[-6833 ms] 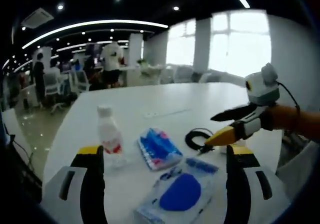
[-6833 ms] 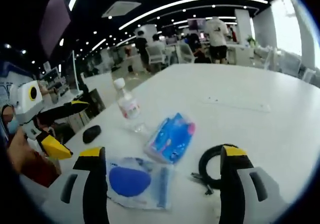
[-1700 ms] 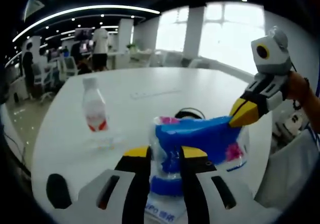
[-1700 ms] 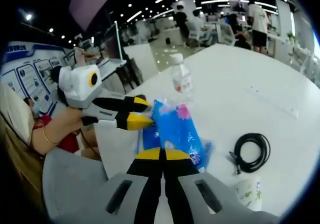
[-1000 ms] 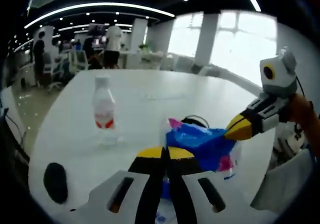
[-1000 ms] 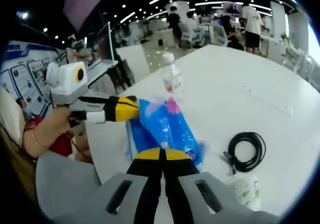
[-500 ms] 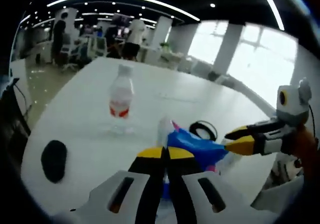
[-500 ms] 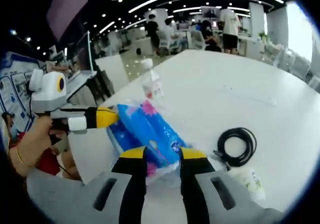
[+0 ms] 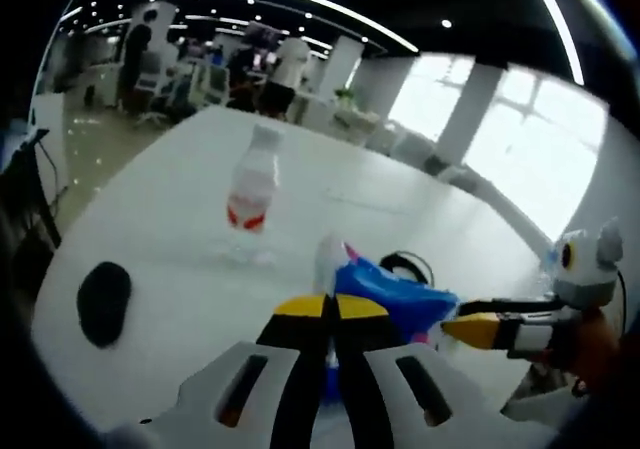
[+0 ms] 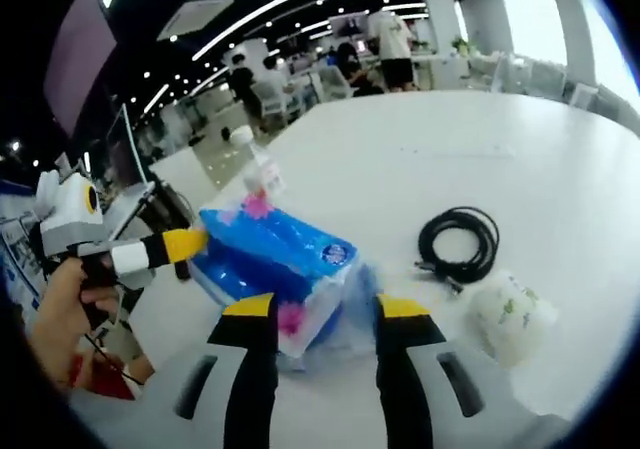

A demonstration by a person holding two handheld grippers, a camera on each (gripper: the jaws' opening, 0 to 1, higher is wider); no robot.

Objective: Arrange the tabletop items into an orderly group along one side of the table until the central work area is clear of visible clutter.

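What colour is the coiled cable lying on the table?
Black. The cable shows best in the right gripper view, coiled on the white table.

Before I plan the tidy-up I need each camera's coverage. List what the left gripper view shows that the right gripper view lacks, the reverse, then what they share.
Left gripper view's own: a black oval object on the white table. Right gripper view's own: a white printed paper cup lying on its side. Shared: clear plastic bottle with red label, blue plastic tissue pack, coiled black cable, the shut left gripper at the pack, the open right gripper.
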